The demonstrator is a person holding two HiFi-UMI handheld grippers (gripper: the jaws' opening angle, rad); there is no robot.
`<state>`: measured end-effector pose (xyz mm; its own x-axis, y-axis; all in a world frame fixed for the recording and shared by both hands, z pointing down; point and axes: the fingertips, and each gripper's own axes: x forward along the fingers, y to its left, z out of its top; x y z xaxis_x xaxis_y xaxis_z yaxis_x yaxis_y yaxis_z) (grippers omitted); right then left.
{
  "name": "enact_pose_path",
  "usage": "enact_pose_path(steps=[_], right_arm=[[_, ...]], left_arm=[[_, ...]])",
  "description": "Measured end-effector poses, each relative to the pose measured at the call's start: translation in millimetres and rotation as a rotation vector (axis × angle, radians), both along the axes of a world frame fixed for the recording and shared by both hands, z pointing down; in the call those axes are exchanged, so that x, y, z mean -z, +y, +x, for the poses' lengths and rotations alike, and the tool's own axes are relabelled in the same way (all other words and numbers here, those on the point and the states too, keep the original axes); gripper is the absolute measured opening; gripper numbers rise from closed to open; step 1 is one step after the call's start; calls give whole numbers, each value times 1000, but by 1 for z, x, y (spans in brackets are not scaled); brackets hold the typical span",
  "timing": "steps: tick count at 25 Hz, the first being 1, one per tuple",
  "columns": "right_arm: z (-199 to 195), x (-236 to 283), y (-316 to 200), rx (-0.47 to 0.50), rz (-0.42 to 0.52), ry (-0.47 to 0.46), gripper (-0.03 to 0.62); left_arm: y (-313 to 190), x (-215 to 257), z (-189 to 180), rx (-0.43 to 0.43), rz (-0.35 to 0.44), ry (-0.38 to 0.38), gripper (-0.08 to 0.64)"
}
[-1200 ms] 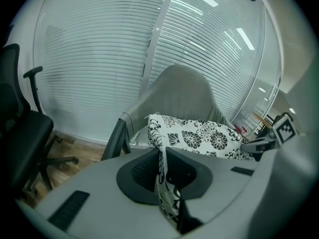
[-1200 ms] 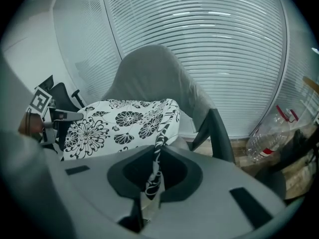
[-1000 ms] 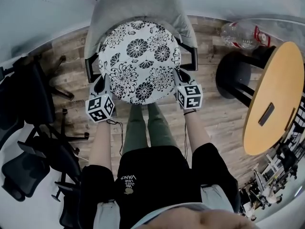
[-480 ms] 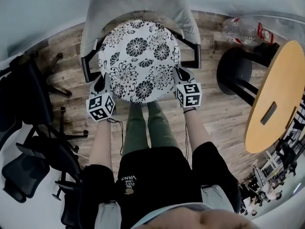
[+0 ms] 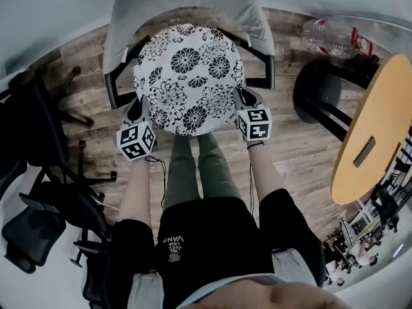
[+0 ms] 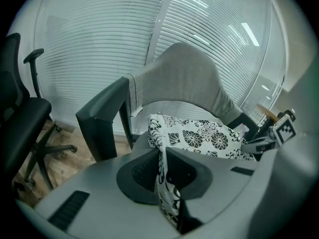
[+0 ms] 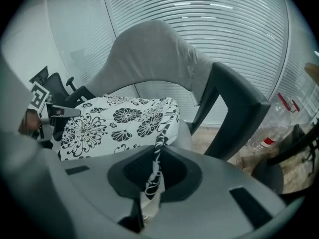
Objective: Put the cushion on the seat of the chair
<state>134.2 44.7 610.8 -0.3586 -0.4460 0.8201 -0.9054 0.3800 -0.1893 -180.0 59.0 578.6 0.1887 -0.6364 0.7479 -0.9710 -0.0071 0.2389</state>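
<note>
The round white cushion (image 5: 188,79) with black flowers is level over the seat of the grey chair (image 5: 187,5), between its black armrests. My left gripper (image 5: 136,108) is shut on the cushion's near left rim, and my right gripper (image 5: 243,98) is shut on its near right rim. In the left gripper view the fabric edge (image 6: 167,193) is pinched between the jaws of the left gripper (image 6: 162,156). The right gripper view shows the cushion (image 7: 112,121) low over the seat, its edge clamped in the right gripper (image 7: 155,158). Whether it touches the seat I cannot tell.
A round wooden table (image 5: 370,134) stands at the right, with a black stool (image 5: 318,98) and a clear plastic bottle (image 5: 331,37) beside it. Black office chairs (image 5: 38,127) crowd the left. The chair's armrests (image 6: 102,106) (image 7: 239,108) flank the cushion closely.
Both grippers have sunk with the cushion, bringing it lower between the armrests and closer to the seat. The grip on both rims is unchanged.
</note>
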Motion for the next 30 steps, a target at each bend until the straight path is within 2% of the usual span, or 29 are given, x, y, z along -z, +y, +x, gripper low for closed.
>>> enact_pose_path(steps=[21, 30], right_arm=[[11, -51, 8, -35, -80, 49, 34], [14, -59, 9, -58, -97, 40, 34]], left_arm=[[15, -51, -9, 73, -58, -28, 37], [20, -64, -15, 123, -93, 5, 37]])
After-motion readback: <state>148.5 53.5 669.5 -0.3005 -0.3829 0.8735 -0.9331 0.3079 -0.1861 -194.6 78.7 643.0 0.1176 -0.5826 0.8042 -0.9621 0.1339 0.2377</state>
